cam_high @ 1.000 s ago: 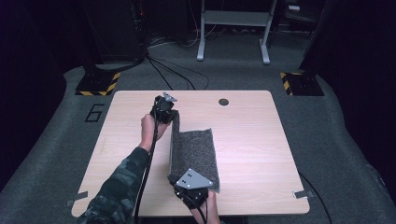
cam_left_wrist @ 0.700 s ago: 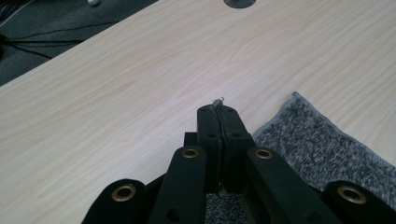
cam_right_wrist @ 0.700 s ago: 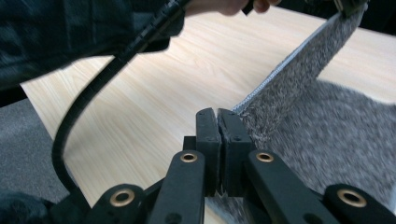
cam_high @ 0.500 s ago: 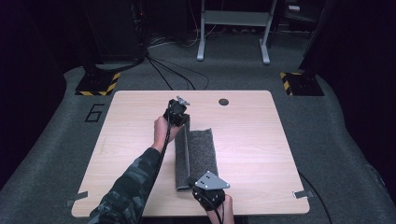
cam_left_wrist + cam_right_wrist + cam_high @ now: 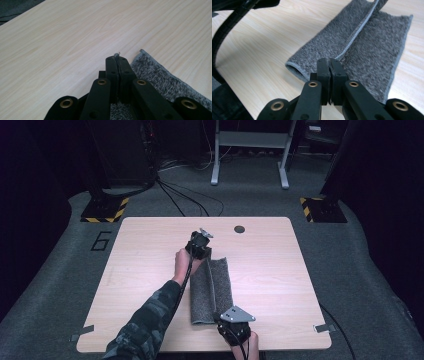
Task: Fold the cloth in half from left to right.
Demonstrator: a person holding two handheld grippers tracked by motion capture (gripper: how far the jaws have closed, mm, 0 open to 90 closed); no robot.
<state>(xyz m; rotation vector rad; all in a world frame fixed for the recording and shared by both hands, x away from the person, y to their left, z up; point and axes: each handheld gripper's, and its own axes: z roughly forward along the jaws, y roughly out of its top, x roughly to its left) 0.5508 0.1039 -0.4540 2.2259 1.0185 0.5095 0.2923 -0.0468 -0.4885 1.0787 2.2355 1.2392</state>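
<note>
Both grippers have carried their edge of the grey towel [image 5: 212, 287] rightward across the wooden table [image 5: 150, 270] since the earlier pictures, and the towel now lies narrower, folded lengthwise near the middle of the table. From the high view I see my left gripper [image 5: 200, 251] at the far end of the towel, with the hand and camouflage sleeve [image 5: 150, 320] reaching in from the lower left. My right gripper [image 5: 231, 322] sits at the near end, close to the table's front edge. In the left gripper view, the left gripper [image 5: 117, 57] has its jaws pressed fully together, with a thin sliver of towel hem pinched at the tips; more towel [image 5: 160, 75] lies flat on the table just to its right. In the right gripper view, the right gripper [image 5: 329, 61] is likewise clamped tight on the stitched hem [image 5: 357, 32] of the raised flap. That hem runs away from the jaws up the middle of the towel, with one layer draped to each side. A small dark round hole [image 5: 239, 229] sits in the table beyond the towel, well apart from it.
</note>
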